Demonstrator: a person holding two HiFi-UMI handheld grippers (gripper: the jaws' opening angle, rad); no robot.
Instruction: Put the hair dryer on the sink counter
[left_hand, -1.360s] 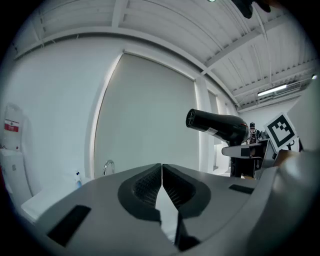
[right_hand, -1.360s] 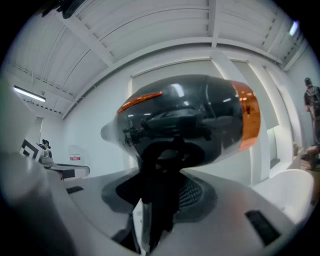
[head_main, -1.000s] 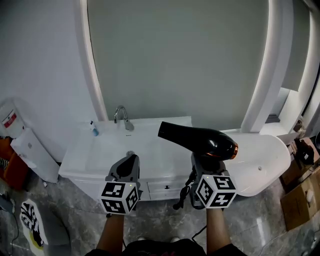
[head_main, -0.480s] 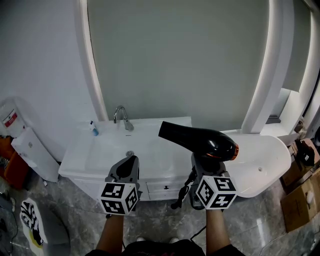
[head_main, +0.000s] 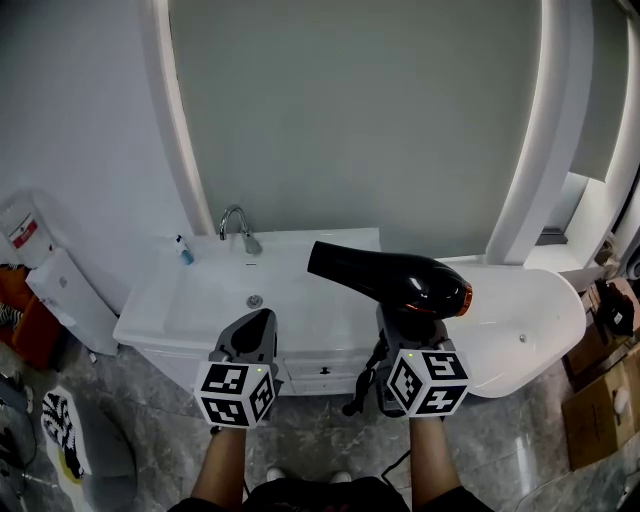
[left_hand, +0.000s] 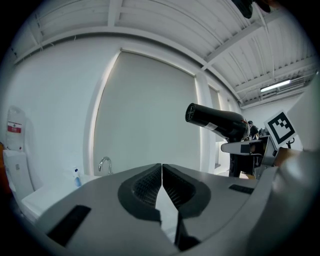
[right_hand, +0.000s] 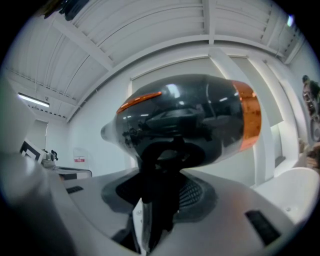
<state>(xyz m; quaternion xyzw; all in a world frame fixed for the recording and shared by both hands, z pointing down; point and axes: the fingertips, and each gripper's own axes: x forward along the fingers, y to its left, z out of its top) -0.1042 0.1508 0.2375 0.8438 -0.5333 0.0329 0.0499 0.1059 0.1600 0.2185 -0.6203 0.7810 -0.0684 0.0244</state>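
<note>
A black hair dryer with an orange rear ring is held upright by its handle in my right gripper, nozzle pointing left, above the front right of the white sink counter. In the right gripper view the dryer fills the middle, its handle clamped between the jaws. My left gripper hovers over the counter's front edge with its jaws shut and nothing between them. From the left gripper view the dryer shows up to the right, and the left gripper is closed.
A chrome tap and a small bottle stand at the back of the basin. A white oval tub-like piece adjoins on the right. Cardboard boxes sit at the right, a white bin at the left.
Both grippers and the dryer have shifted slightly nearer the counter; the view has tilted a little. Grips are unchanged.
</note>
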